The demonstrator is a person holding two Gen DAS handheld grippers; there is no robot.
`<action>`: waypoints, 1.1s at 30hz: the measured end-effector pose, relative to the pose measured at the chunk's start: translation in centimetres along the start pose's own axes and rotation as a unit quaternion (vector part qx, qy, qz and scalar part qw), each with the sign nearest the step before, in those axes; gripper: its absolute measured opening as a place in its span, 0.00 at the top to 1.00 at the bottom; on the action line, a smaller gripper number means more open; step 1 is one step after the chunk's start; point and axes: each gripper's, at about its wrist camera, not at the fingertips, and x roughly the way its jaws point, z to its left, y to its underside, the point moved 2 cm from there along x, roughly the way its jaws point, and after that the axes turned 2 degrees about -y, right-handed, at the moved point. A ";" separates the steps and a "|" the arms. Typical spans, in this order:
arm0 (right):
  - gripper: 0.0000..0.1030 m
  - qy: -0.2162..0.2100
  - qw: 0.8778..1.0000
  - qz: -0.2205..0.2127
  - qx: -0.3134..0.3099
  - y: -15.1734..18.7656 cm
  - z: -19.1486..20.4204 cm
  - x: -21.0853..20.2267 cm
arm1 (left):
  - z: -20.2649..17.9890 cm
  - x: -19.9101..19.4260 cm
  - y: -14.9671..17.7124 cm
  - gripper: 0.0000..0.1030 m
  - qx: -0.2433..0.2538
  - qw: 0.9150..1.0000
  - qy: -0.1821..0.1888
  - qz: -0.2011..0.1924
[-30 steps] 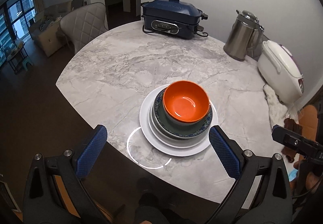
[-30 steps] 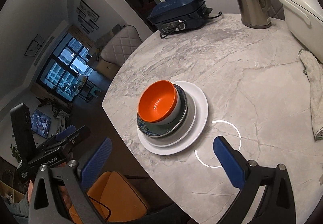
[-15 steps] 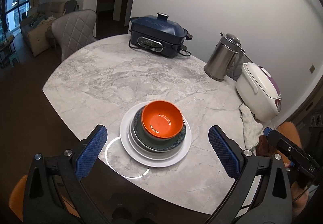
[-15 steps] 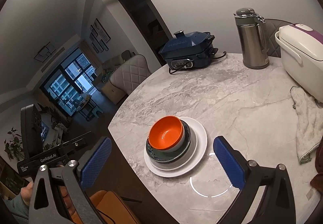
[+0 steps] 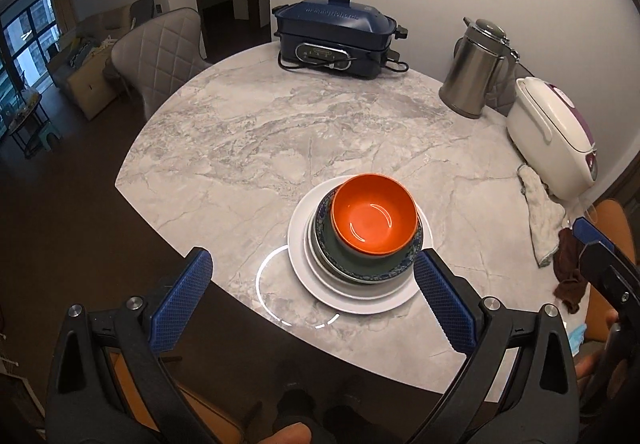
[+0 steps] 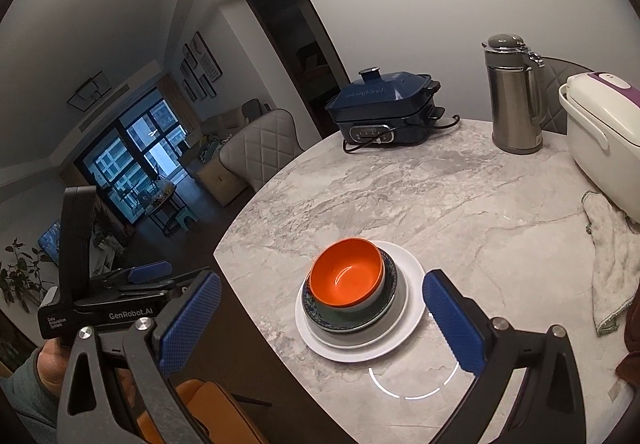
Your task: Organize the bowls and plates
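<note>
Resting at the marble table's (image 5: pixel 280 132) 6 o'clock edge: orange bowl (image 5: pixel 374 219) nested atop dark plate (image 5: pixel 360 272) and white plate (image 5: pixel 356 300). Glazed, likely slippery, heavy, breakable; grip opposite rims. Left gripper (image 5: pixel 312 308) and right gripper (image 6: pixel 322 318) hover spread, empty.

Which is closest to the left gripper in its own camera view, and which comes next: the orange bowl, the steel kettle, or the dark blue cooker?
From the left gripper:
1. Orange bowl, on top of the plate stack, just ahead near the table's front edge.
2. Steel kettle, farther back on the right.
3. Dark blue cooker, at the table's far edge by the wall.
</note>
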 end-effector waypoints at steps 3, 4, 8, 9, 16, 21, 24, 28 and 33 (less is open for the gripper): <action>0.00 0.020 1.000 0.010 -0.004 -0.1 0.5 0.3 | 0.1 1.2 -0.3 0.01 0.001 1.000 -0.001 0.010; 0.00 0.026 1.000 0.016 -0.005 -0.1 0.7 0.5 | 0.2 1.5 -0.4 0.01 0.002 1.000 -0.004 0.011; 0.00 0.061 0.998 0.032 0.002 -0.3 0.7 0.7 | 0.4 2.5 -1.2 0.01 -0.005 1.000 -0.020 0.016; 0.00 0.070 0.997 0.038 0.006 -0.4 0.6 0.8 | 0.6 2.6 -1.4 0.01 -0.008 1.000 -0.021 0.017; 0.00 0.142 0.988 0.068 -0.004 -0.8 1.5 1.9 | -0.2 3.3 -2.7 0.01 -0.003 1.000 -0.012 0.020; 0.00 0.178 0.981 0.075 -0.007 -0.8 1.6 2.3 | -1.0 3.3 -3.1 0.01 0.003 1.000 -0.007 0.023; 0.00 0.189 0.978 0.085 0.007 -0.6 0.8 2.6 | -1.1 3.4 -3.2 0.01 0.005 1.000 -0.005 0.023; 0.00 0.209 0.972 0.107 0.019 0.0 -0.1 3.3 | -1.3 3.5 -3.0 0.01 0.005 1.000 0.000 0.028; 0.00 0.232 0.964 0.128 0.023 0.3 -0.5 3.9 | -2.0 3.8 -2.8 0.01 0.016 0.999 -0.002 0.033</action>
